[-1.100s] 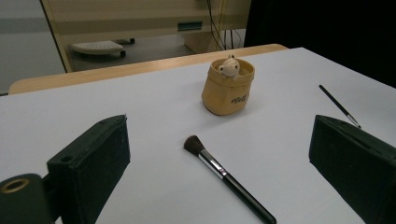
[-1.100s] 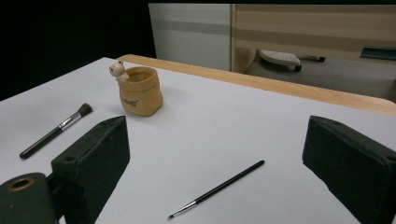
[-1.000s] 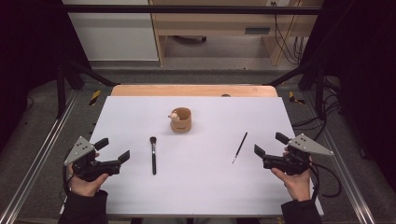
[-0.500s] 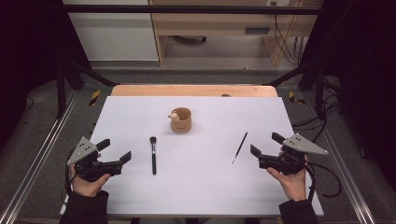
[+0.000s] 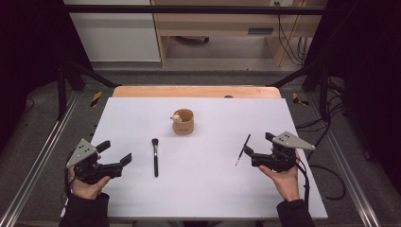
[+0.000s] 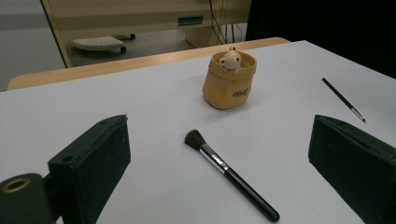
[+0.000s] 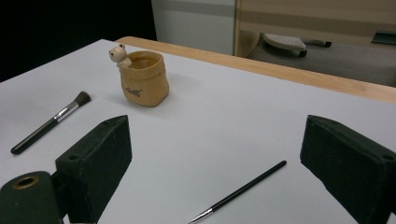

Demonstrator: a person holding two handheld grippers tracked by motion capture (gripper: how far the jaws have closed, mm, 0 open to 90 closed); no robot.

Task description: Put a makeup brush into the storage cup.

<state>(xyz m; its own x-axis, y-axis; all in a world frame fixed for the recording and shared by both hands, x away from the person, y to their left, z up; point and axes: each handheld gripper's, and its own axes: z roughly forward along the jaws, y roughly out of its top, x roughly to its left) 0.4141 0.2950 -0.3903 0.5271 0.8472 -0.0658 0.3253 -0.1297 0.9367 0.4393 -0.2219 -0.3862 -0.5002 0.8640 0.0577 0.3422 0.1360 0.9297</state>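
A tan sack-shaped cup with a small animal figure on its rim stands mid-table. A black makeup brush with a bushy head lies left of centre, and a thin black liner brush lies right of centre. My left gripper is open at the left edge, its jaws aimed at the makeup brush and the cup. My right gripper is open just right of the liner brush, which lies between its jaws; cup and makeup brush lie beyond.
The white table top has a wooden strip along its far edge. Metal rails run along both sides. Behind the table is a wooden desk with cables on the floor.
Both grippers have moved inward. The right one has slid left toward the liner brush; the left one has shifted slightly right toward the makeup brush. Both stay open.
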